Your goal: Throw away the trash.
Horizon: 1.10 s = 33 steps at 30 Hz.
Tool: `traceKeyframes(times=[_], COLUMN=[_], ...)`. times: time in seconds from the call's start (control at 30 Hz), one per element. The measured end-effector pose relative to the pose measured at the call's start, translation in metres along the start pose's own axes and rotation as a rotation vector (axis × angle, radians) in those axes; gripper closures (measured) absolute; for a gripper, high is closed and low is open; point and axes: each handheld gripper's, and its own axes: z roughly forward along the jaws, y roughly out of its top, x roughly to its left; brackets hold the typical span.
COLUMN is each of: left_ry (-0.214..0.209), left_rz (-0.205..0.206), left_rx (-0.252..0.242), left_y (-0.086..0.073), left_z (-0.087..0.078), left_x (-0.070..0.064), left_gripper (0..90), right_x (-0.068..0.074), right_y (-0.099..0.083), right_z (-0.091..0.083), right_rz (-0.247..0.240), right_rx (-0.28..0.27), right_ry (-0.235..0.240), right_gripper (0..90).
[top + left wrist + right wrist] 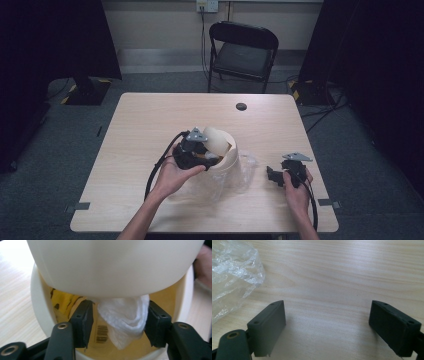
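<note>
left gripper [117, 322]: jaws apart around white tissue [123, 317], mid-frame in cream swing-lid bin [224, 150]
right gripper [328, 327]: jaws wide apart, lower right, over table [337, 277]

We are seeing the table [150, 125] lying evenly lit from above while the room around it is falling into near black. The cream lid [112, 265] is blurring up close, almost glaring. The plastic bag [232, 272] is catching bright glints, and soft shadows are pooling under the right gripper [327, 327].

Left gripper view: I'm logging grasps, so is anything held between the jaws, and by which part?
A crumpled white tissue sits between the left gripper's spread jaws at the bin's mouth; whether they pinch it cannot be told.
</note>
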Motion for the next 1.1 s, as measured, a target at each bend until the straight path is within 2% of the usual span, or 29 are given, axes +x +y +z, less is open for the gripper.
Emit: traceKeyframes(times=[0.17, 0.4, 0.53, 0.57, 0.67, 0.8, 0.87, 0.97, 1.1], left_ry=[0.008, 0.003, -0.01, -0.017, -0.024, -0.012, -0.025, 0.013, 0.016], left_rz=[0.004, 0.007, -0.004, -0.022, -0.031, -0.032, -0.033, -0.013, -0.016], left_rx=[-0.032, -0.043, -0.064, -0.078, -0.095, -0.128, -0.151, -0.156, -0.168], left_y=[0.001, -0.001, -0.003, -0.004, -0.006, -0.009, -0.011, -0.014, -0.021], left_z=[-0.008, -0.013, -0.015, -0.016, -0.022, -0.033, -0.04, -0.047, -0.055], left_x=[0.0, 0.0, 0.001, 0.001, 0.002, 0.001, 0.0, -0.001, 0.004], left_gripper=[35.1, 35.2, 34.6, 34.6, 33.2, 29.0, 27.4, 25.7, 22.0], right_x=[0.0, 0.0, 0.0, 0.0, 0.0, 0.0, 0.0, 0.0, 0.0], right_y=[0.0, 0.0, 0.0, 0.0, 0.0, 0.0, 0.0, 0.0, 0.0], right_z=[0.0, 0.0, 0.0, 0.0, 0.0, 0.0, 0.0, 0.0, 0.0], right_rz=[0.0, -0.001, -0.001, -0.001, 0.001, 0.0, -0.001, 0.0, 0.0], right_rx=[0.0, 0.0, 0.0, 0.0, 0.0, 0.0, 0.0, 0.0, 0.0], right_ry=[0.0, 0.0, 0.0, 0.0, 0.001, 0.0, 0.0, 0.0, 0.0], right_gripper=[13.1, 13.1, 13.1, 13.1, 13.1, 13.1, 13.1, 13.1, 13.1])
